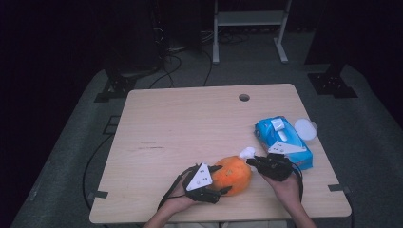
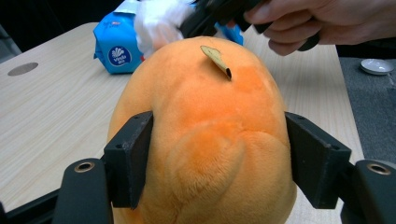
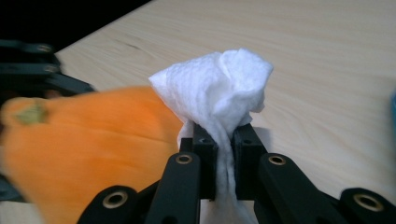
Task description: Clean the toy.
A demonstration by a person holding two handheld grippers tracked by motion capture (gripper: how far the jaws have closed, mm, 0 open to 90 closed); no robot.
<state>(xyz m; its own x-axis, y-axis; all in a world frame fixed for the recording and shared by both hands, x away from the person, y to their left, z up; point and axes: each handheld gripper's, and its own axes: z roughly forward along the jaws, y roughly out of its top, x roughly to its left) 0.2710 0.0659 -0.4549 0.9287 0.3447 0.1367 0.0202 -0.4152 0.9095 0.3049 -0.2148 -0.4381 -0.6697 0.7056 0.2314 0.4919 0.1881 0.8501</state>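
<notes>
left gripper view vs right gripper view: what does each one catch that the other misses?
Left gripper view: its own fingers against both sides of the orange plush toy, the toy's brown stem tab, and the blue tissue pack.

Right gripper view: its fingers pinched shut on a white tissue.

Both: the plush toy, the tissue, and the light wooden table.

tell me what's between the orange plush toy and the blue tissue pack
In the high view, the right gripper sits between the orange plush toy and the blue tissue pack, pinching a white tissue.
</notes>
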